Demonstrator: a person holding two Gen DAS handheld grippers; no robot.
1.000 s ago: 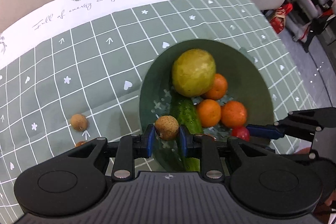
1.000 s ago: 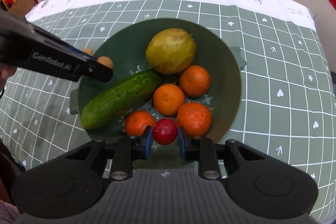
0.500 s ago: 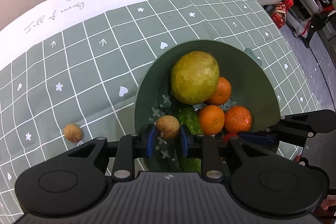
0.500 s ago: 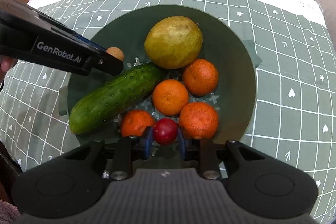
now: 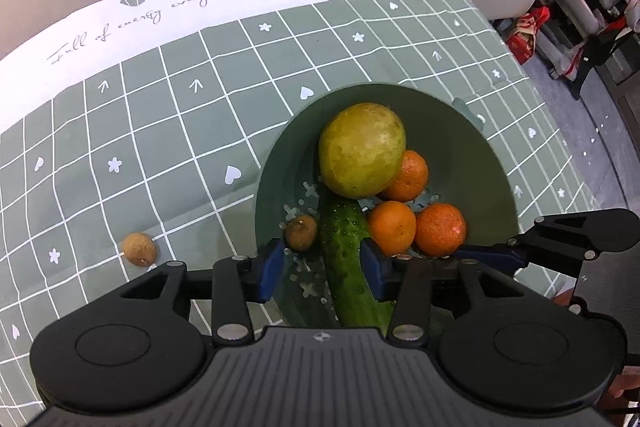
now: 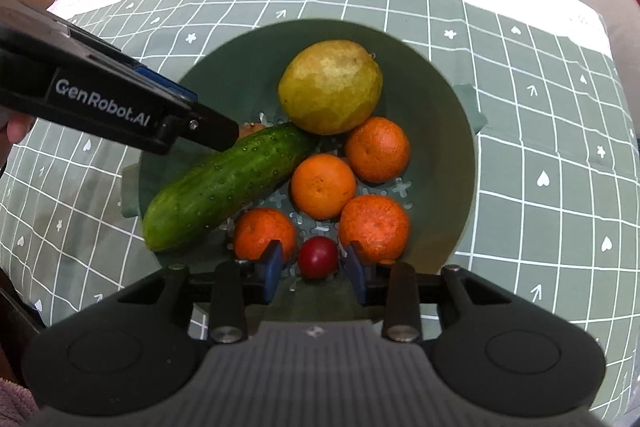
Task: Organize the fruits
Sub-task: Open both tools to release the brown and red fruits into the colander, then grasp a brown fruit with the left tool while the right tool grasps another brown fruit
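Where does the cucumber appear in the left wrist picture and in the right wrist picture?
Left wrist view: the cucumber runs up from the bottom centre, in the bowl.
Right wrist view: the cucumber lies slanted, left of centre, in the bowl.
Shared landmark: its far end lies close to the big yellow-green fruit.

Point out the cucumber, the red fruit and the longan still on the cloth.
cucumber (image 6: 228,187), right wrist view, middle of its body.
red fruit (image 6: 318,257), right wrist view, its top.
longan (image 5: 139,249), left wrist view, centre of its shell.
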